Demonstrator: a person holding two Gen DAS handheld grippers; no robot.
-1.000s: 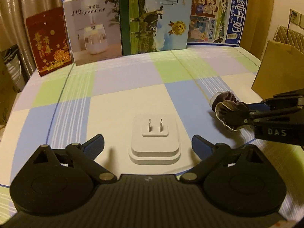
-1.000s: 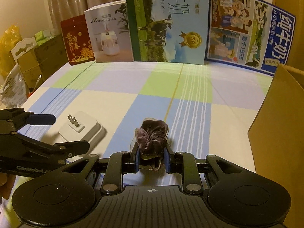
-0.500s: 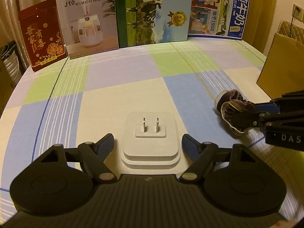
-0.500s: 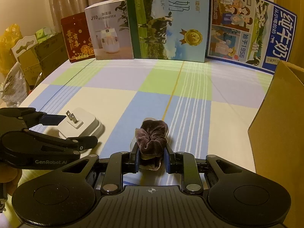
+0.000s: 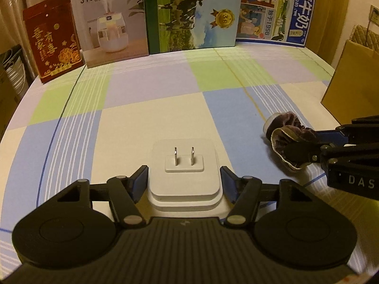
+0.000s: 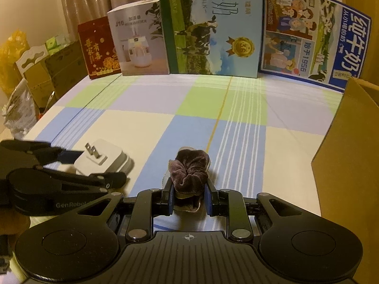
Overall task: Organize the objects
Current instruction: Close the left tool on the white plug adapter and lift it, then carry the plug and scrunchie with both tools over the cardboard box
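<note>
A white plug adapter [image 5: 184, 189] lies prongs up on the checked tablecloth [image 5: 146, 118]. My left gripper [image 5: 184, 177] straddles it; its jaws are closing and the blue pads [image 5: 142, 179] touch the adapter's two sides. In the right wrist view the adapter [image 6: 104, 161] sits between the left gripper's [image 6: 94, 168] fingers at the left. My right gripper [image 6: 189, 196] is shut on a dark brown velvet scrunchie [image 6: 191, 165], which rests on the cloth with something white under it. From the left wrist view that scrunchie [image 5: 286, 127] and the right gripper [image 5: 305, 146] are at the right.
Along the table's far edge stand a red box [image 5: 52, 37], a humidifier box [image 5: 109, 21] and two milk cartons [image 5: 191, 11] [image 5: 274, 11]. A brown cardboard box [image 6: 350, 156] stands at the right. Bags and cartons [image 6: 30, 75] are piled beyond the table's left edge.
The left gripper's jaws have come in from wide apart until the pads meet the adapter's sides, and the gripper has edged forward around it. The right gripper and the scrunchie have stayed put.
</note>
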